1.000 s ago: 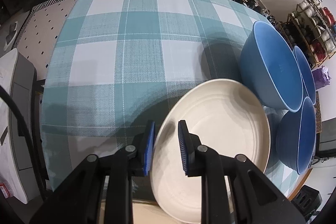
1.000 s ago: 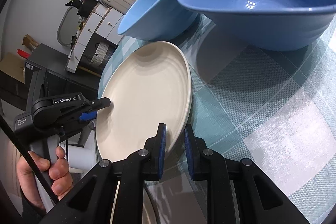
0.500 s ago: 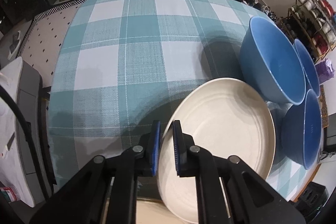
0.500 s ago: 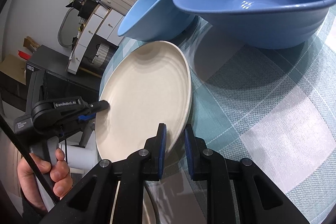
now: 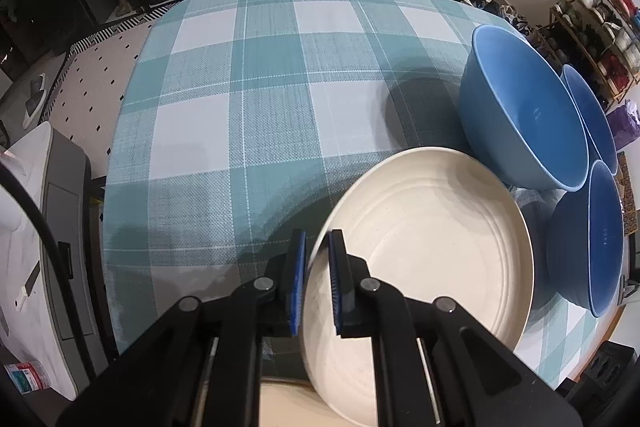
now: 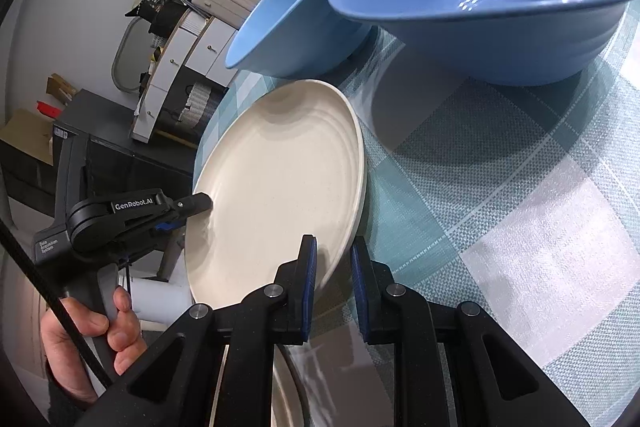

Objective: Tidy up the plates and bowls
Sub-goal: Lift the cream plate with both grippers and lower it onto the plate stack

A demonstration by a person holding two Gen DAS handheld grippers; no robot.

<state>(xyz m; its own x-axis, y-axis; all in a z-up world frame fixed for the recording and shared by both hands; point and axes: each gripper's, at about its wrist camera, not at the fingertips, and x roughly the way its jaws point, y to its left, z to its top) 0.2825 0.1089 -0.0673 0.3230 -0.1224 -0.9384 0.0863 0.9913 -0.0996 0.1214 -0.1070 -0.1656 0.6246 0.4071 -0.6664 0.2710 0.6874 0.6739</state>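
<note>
Since the earlier frames your left gripper [image 5: 316,281] has shut its jaws onto the rim of the cream plate [image 5: 424,263], which was loose between them before. Left of those jaws lies only bare checked counter [image 5: 240,131]. Between your two grippers the plate hangs tilted, one edge low toward the cloth. Your right gripper [image 6: 333,285] clamps the opposite rim, jaws closed on it. This two-point hold appears meant to steady a wide, flat piece. Right of the plate, beyond the jaws, three blue bowls [image 5: 524,115] wait ungrouped, just beside one another.
</note>
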